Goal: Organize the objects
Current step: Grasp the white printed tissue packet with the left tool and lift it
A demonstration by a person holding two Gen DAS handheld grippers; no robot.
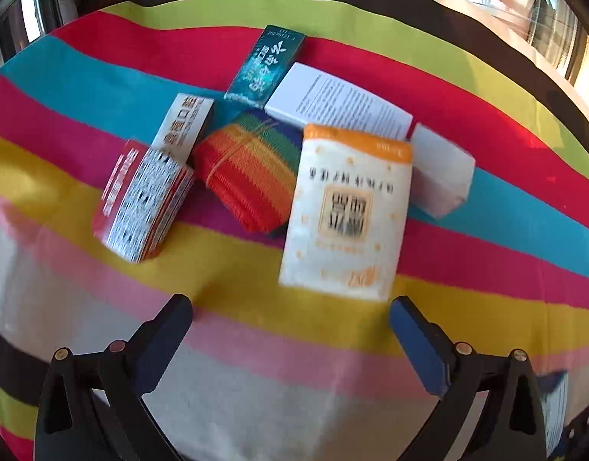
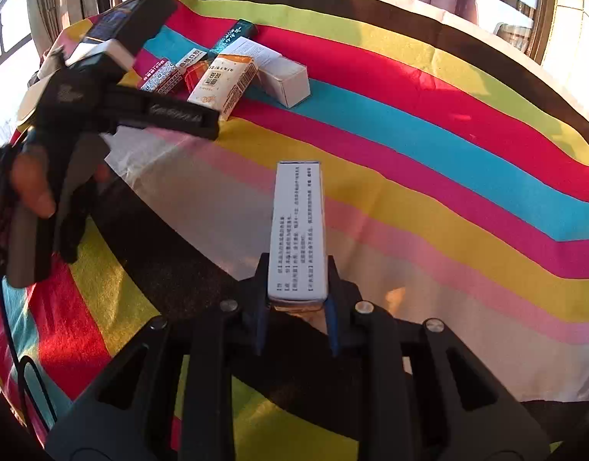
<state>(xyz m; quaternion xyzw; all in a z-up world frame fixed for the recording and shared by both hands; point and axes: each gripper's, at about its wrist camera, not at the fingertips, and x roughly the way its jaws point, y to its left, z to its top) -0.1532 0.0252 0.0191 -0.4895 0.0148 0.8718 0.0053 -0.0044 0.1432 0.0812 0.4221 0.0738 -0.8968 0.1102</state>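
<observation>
A cluster of boxes lies on the striped cloth: an orange-and-white box [image 1: 348,211], a red-and-white box [image 1: 144,199], a tan-labelled box [image 1: 187,126], a teal box [image 1: 265,63], a white printed box [image 1: 336,101], a plain white box [image 1: 440,171] and a rainbow knitted bundle [image 1: 248,176]. My left gripper [image 1: 290,319] is open and empty, just in front of the orange-and-white box. My right gripper [image 2: 296,292] is shut on a long white box [image 2: 298,230] with printed text, held above the cloth away from the cluster [image 2: 225,73].
The striped cloth [image 2: 448,199] covers a round table; its edge curves along the back. The left handheld gripper and the hand holding it [image 2: 64,134] show at the left of the right wrist view. Windows stand behind the table.
</observation>
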